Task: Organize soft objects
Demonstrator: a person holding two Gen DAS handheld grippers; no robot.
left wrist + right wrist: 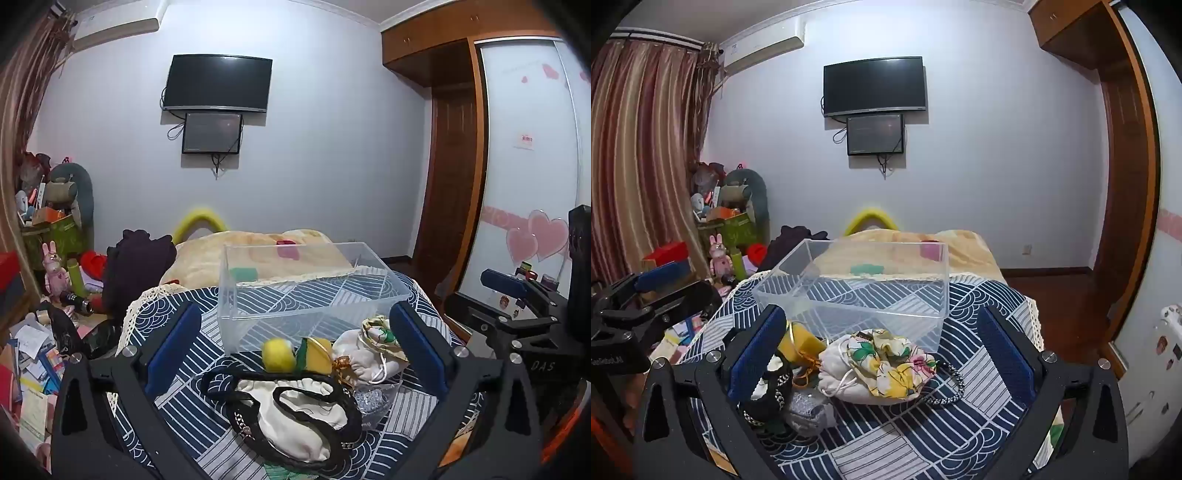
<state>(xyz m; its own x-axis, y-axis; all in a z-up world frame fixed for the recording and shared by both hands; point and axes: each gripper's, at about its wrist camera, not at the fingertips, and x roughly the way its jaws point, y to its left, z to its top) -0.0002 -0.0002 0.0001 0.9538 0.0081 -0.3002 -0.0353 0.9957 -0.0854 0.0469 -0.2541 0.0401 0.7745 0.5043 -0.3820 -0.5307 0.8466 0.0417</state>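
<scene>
Mid-frame, clear bin (314, 291) is seen empty; pouches (879, 369) and sponge (314, 354) are left piled in front. Left gripper (291, 354) and right gripper (882, 362) are held wide open, nothing gripped.

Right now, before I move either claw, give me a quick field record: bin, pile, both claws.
bin: clear plastic bin on the patterned cloth, nothing inside
pile: floral drawstring pouch, white drawstring pouch, yellow sponge, yellow ball, black-trimmed white bag, all in front of the bin
left claw: open, holding nothing
right claw: open, holding nothing
progress: no soft item binned yet
</scene>
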